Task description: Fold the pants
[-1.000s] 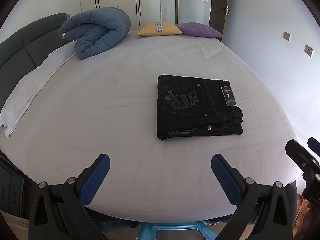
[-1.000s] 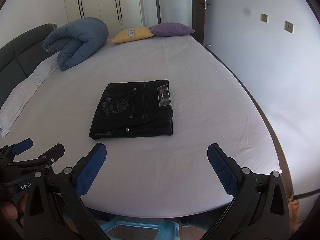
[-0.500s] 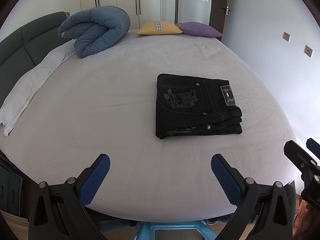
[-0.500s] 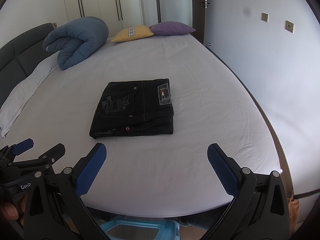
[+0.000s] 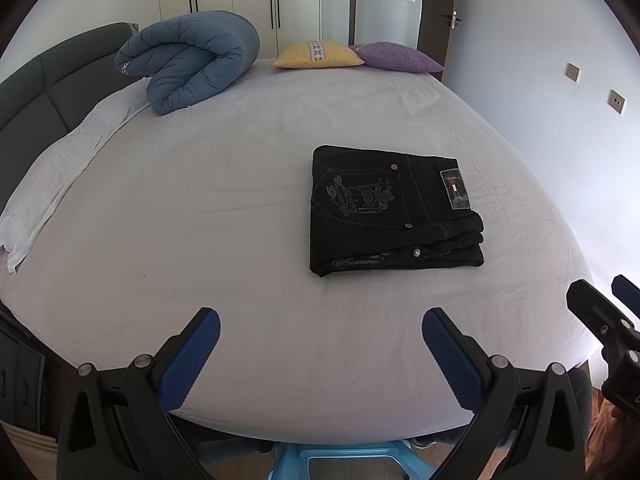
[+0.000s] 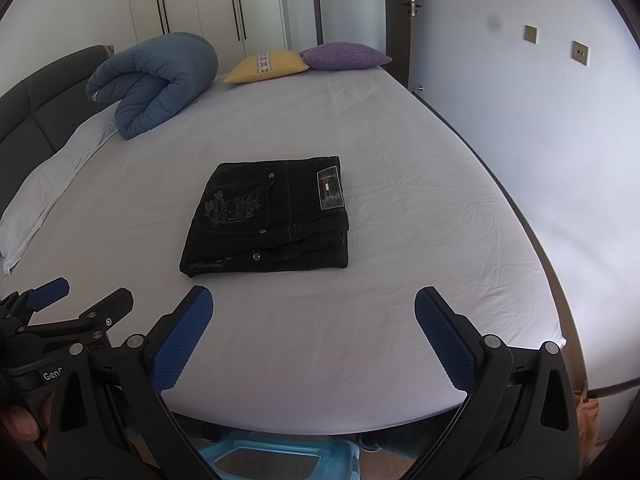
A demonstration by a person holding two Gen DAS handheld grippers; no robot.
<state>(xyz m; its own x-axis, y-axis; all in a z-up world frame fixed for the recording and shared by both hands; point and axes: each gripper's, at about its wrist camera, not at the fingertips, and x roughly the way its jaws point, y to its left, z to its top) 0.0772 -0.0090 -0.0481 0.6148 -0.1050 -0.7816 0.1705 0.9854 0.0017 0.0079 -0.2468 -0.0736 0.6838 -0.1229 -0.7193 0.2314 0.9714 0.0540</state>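
Observation:
Black jeans (image 5: 388,210) lie folded into a compact rectangle on the white bed sheet (image 5: 200,220), embroidered back pocket and waist label facing up. In the right wrist view the same pants (image 6: 272,216) sit ahead, slightly left of centre. My left gripper (image 5: 320,344) hovers open near the bed's front edge, short of the pants, nothing between its blue pads. My right gripper (image 6: 314,326) is also open and empty, just in front of the pants. Each gripper shows at the edge of the other's view.
A rolled blue duvet (image 5: 188,62) lies at the far left by the dark headboard (image 5: 36,92). A yellow cushion (image 5: 318,54) and a purple cushion (image 5: 396,57) sit at the far end. A wall runs along the right. A light blue stool (image 5: 340,462) stands below the front edge.
Both grippers have drifted slightly back and up, so the pants sit a little higher in view. The pants themselves have not moved.

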